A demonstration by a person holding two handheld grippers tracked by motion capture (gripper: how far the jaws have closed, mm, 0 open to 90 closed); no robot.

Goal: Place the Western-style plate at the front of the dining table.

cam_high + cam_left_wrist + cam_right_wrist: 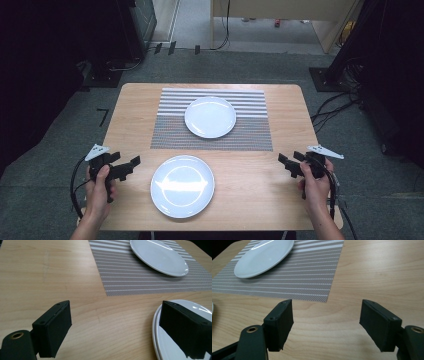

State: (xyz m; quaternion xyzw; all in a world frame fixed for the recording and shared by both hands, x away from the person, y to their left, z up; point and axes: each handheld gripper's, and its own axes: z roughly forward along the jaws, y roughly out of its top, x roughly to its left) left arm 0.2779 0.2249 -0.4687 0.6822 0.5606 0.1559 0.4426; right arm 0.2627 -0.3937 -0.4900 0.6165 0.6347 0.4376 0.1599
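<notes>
Two white plates, lower-centre point(182, 186) and on mat point(210, 116), look stiff, slick, breakable: take by rim; left gripper point(131, 165), right gripper point(286, 164) jaws spread, empty.

Bare light wooden tabletop point(135, 107) open along left and right margins, round white plate point(182, 186) occupying near centre, second white plate point(210, 117) on grey striped placemat point(250, 131) blocking far centre

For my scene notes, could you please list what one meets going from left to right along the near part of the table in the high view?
left gripper → near plate → right gripper
</notes>
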